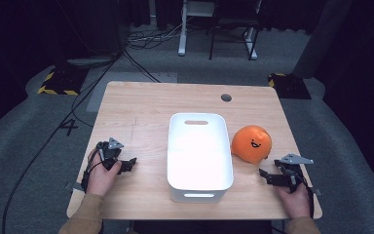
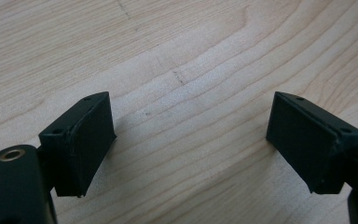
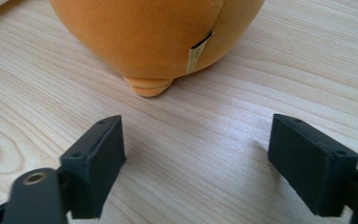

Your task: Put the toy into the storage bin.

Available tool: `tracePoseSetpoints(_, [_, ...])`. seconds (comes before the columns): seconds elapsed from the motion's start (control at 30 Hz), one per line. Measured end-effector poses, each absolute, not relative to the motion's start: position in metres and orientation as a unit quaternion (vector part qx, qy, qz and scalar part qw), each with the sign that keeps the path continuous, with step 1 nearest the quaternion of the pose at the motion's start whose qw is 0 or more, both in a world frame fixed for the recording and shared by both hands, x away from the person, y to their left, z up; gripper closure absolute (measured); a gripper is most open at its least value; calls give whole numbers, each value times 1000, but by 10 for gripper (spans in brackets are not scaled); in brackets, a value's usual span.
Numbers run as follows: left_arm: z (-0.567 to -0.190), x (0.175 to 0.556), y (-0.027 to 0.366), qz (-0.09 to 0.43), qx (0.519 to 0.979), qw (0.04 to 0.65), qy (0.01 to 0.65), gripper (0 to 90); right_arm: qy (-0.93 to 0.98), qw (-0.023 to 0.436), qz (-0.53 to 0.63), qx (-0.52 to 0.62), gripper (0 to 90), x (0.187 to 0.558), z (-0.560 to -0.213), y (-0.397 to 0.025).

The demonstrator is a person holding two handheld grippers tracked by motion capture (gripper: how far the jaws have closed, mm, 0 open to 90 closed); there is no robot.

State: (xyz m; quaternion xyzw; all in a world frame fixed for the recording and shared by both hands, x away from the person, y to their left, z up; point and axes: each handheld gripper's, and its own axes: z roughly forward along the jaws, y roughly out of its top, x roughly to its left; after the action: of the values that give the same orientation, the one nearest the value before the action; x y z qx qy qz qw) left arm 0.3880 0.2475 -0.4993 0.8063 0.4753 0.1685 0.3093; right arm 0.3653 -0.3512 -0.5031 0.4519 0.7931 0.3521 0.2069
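Dark curtains and grey carpet are surrounding a light wooden table (image 1: 141, 107), on which a white bin (image 1: 199, 156) is standing empty near the middle; all positions below are being given relative to that bin.

An orange plush toy (image 1: 252, 144), round and bearing a printed face, is resting on the tabletop just beside the bin's right wall, apparently touching or nearly touching it. In the right gripper view the toy's velvety surface, a small stubby foot and a sewn label are being shown (image 3: 158, 37). It is being judged as light, soft and compressible, unlikely to slip or break; a hold across the rounded body is being judged most secure, the jaws being expected to sink slightly into the filling.

The right gripper (image 1: 275, 176) is being held low over the table to the right of the bin, just short of the toy, its jaws spread wide with nothing between them and pointed at the toy's base. The hand is gripping it from behind.

The left gripper (image 1: 125, 165) is being held low to the left of the bin, well apart from the toy, jaws likewise wide and empty over bare wood.
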Motion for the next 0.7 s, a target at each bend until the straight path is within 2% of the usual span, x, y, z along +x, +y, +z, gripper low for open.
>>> tracePoseSetpoints(0.37, [-503,391,251,168,811,318,461,80,793,207,351,453,402,359,-499,-355])
tracePoseSetpoints(0.7, [-503,392,251,169,811,319,461,80,798,194,357,445,433,357,-486,-353])
